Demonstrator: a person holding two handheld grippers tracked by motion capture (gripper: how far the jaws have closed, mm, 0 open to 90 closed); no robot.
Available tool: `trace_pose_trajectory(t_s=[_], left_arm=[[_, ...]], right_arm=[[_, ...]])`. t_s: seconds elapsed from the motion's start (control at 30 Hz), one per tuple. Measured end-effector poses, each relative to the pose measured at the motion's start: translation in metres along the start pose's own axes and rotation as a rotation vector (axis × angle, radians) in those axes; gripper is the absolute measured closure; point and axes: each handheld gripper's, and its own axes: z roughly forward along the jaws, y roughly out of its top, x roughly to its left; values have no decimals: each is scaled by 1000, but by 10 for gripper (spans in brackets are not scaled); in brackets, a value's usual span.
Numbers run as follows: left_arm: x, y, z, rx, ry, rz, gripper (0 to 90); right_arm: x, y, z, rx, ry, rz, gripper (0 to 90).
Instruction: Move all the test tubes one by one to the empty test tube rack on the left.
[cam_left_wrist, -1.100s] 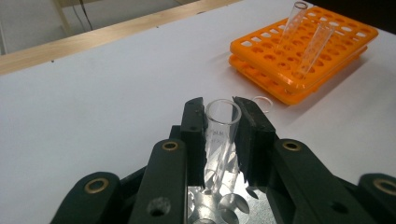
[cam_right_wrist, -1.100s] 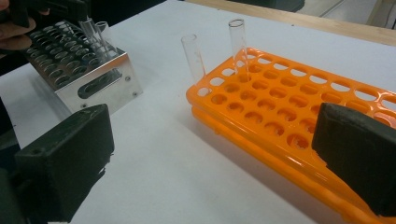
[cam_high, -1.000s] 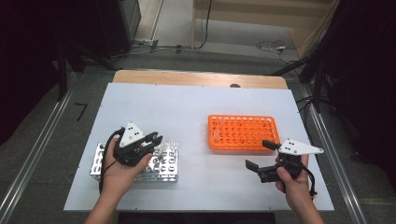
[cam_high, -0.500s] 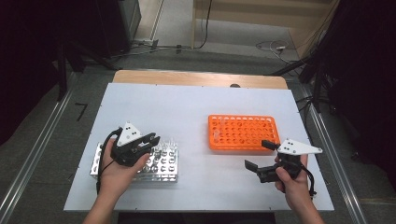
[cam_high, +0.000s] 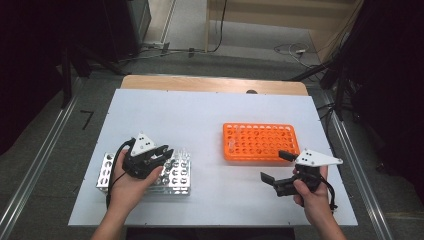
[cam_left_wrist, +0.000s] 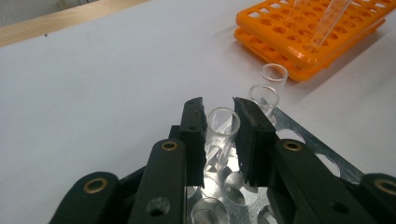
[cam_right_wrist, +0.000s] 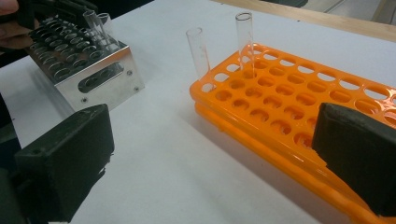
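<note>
Glass tube (cam_left_wrist: 222, 132) between barely-open left gripper (cam_left_wrist: 219, 135) jaws, not pinched yet: squeeze gently, lift straight from metal rack (cam_high: 177, 176); right gripper (cam_high: 278, 166) wide open, empty.

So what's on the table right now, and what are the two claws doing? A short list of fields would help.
Surface: white table
Left side: metal rack holding clear glass tubes
Right side: orange rack with two tubes standing in it
Left gripper: over the metal rack, jaws either side of one tube, a small gap left
Right gripper: wide open, empty, beside the orange rack
</note>
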Motion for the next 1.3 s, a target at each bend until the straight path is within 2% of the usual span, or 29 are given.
trace_pose_trajectory(t_s=[0.1, 0.2, 0.37, 0.5, 0.6, 0.73, 0.83, 0.97, 1.1, 1.23, 1.3], left_arm=[[3, 0, -3, -15, -10, -26, 647], [7, 1, -8, -54, -31, -55, 574], [10, 2, -17, -123, -46, -68, 418], [9, 4, -20, -171, -83, -80, 261], [7, 5, -21, -191, -116, -83, 152], [6, 7, -24, -226, -160, -97, 60], [6, 7, -25, -227, -196, -93, 0], [3, 7, -25, -244, -225, -87, 0], [1, 7, -24, -241, -227, -76, 0], [-2, 7, -23, -228, -216, -66, 0], [-3, 6, -23, -224, -211, -60, 0]], right_arm=[[1, 0, 1, 1, 1, -1, 0], [1, 1, 1, -2, 2, -2, 0], [3, 2, 2, -14, -1, -6, 0], [5, 3, 6, -12, 6, -5, 0], [8, 6, 12, -15, 34, -2, 30], [10, 11, 25, -11, 70, 11, 37], [12, 17, 37, 0, 79, 16, 73], [14, 25, 52, 7, 71, 27, 133], [15, 32, 69, 33, 62, 31, 203], [11, 33, 88, 59, 30, 47, 312], [8, 32, 98, 78, 4, 55, 399]])
